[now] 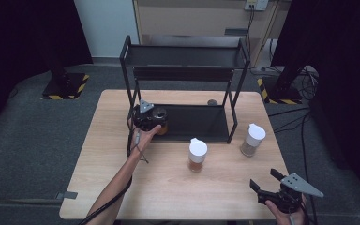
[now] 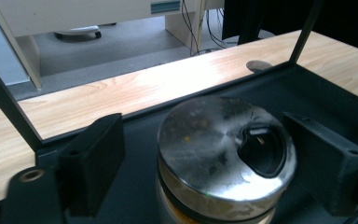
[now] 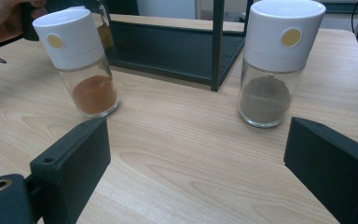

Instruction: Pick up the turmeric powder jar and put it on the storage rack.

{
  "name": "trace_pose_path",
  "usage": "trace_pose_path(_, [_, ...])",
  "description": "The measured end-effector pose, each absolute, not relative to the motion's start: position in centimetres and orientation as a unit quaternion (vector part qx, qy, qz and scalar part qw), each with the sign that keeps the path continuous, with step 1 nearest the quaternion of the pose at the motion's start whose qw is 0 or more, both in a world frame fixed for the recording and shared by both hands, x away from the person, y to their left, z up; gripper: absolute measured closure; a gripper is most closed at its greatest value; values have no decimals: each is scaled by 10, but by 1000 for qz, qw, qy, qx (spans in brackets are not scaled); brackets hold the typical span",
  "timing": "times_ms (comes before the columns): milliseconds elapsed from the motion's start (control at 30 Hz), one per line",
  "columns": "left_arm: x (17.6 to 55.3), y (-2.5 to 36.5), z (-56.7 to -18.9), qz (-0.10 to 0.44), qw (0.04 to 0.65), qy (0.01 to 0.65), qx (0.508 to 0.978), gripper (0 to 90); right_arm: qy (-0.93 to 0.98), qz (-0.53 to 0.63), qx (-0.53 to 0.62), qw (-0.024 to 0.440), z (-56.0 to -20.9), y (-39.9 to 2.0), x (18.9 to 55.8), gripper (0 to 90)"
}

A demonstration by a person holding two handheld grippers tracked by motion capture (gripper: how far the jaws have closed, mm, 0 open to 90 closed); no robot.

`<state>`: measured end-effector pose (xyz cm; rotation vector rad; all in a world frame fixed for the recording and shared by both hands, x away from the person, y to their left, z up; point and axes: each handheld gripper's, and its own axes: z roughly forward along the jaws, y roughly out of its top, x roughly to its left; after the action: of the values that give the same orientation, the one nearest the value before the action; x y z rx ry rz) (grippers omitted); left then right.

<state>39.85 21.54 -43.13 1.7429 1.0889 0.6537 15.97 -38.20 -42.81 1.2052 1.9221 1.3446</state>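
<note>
One metal-lidded jar (image 2: 223,158) is set on the rack's (image 1: 206,123) lower shelf, the left gripper (image 1: 146,117) opened clear of it; two white-capped jars (image 1: 198,154) (near right) remain, the right gripper (image 1: 267,183) wide open, empty.

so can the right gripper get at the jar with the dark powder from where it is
Probably yes: the right gripper is open, and only bare table lies between it and the dark-powder jar.

A black two-tier metal rack (image 1: 187,70) stands at the far side of a light wooden table (image 1: 168,183). Two white-capped glass spice jars sit in front of it: one of orange powder (image 1: 197,155), one of grey-brown powder (image 1: 252,139). Grey carpet (image 1: 33,136) surrounds the table; a pale cabinet (image 1: 192,18) stands behind.
</note>
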Motion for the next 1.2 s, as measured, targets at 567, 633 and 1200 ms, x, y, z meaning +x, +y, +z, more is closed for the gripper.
trace_pose_path(567, [399, 222, -407, 258, 470, 441, 720, 20, 706, 494, 442, 249, -428, -382, 160, 69])
trace_pose_path(633, [399, 223, -403, 258, 470, 440, 720, 18, 706, 494, 442, 249, -428, -382, 160, 69])
trace_pose_path(1200, [385, 244, -376, 245, 485, 409, 733, 15, 707, 494, 441, 248, -428, -382, 160, 69])
